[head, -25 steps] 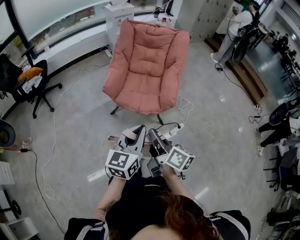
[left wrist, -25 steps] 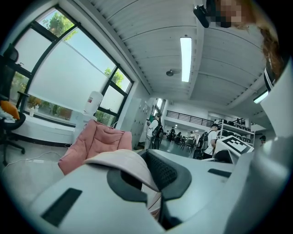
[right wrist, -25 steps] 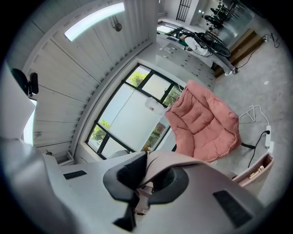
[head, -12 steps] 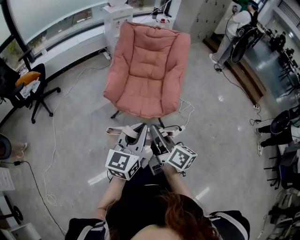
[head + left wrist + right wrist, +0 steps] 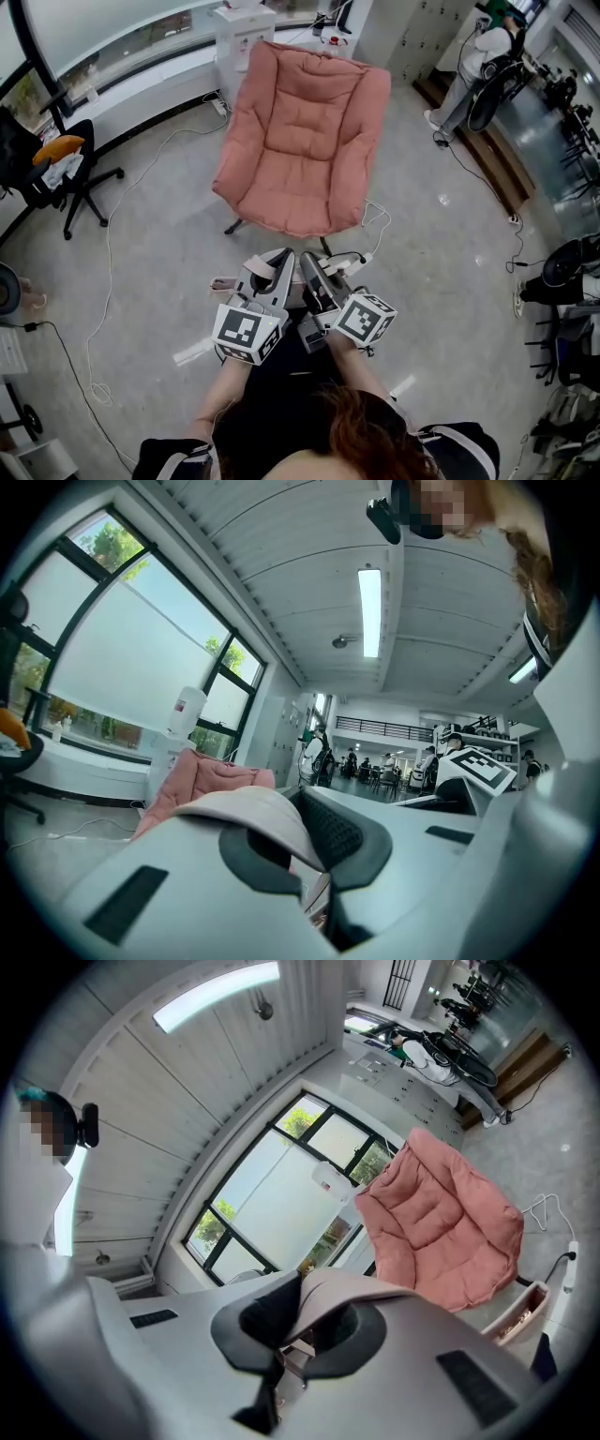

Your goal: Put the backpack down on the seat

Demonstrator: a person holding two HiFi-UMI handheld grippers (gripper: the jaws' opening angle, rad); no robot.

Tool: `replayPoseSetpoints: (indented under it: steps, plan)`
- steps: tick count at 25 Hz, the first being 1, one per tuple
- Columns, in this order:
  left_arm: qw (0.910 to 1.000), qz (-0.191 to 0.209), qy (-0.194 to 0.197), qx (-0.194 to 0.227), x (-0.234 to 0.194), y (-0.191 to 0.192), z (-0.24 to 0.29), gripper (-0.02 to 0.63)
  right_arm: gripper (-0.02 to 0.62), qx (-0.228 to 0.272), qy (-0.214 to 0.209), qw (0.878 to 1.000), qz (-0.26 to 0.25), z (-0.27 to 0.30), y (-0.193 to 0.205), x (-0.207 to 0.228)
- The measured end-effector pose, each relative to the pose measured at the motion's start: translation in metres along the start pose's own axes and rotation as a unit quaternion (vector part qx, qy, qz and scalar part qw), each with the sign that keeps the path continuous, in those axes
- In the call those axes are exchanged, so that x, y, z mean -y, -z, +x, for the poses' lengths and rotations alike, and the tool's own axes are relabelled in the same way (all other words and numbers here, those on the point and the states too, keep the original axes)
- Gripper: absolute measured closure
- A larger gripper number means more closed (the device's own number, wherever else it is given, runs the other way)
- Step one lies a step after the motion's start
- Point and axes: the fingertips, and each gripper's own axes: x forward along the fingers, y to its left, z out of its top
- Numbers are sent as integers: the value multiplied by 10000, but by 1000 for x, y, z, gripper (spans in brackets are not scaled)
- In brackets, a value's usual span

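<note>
A pink padded chair (image 5: 300, 141) stands on the grey floor ahead of me; it also shows as the chair (image 5: 202, 775) and the chair (image 5: 441, 1213) in the gripper views. My left gripper (image 5: 278, 260) and right gripper (image 5: 307, 262) are side by side, level, pointing at it. Each is shut on a beige backpack strap (image 5: 262, 270). The strap (image 5: 253, 808) loops over the left gripper (image 5: 298, 847). The other strap (image 5: 361, 1288) loops over the right gripper (image 5: 300, 1330). The backpack hangs below, mostly hidden; a pink-beige part (image 5: 225, 282) shows.
A black office chair (image 5: 47, 173) stands at the left. White cables and a power strip (image 5: 345, 263) lie on the floor by the pink chair's feet. A white cabinet (image 5: 242, 30) stands behind it. A person (image 5: 476, 58) stands at the back right near a wooden step.
Both grippers, still shut on the straps, have edged forward toward the pink chair and slightly up. The chair sits a little lower and more to the right in the head view.
</note>
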Motion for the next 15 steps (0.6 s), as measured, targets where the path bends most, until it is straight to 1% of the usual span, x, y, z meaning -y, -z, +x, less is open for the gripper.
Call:
replayPoseSetpoints:
  steps: [7, 11, 15]
  plan:
    - [9999, -98, -85, -88, -15, 5, 18, 588, 555, -115, -52, 9998, 179, 18, -4, 15]
    - [9997, -163, -86, -172, -29, 6, 39, 588, 555, -127, -8, 9995, 306, 36, -15, 29]
    - [9996, -159, -105, -203, -42, 4, 66, 588, 555, -188, 19, 9993, 310, 56, -32, 45]
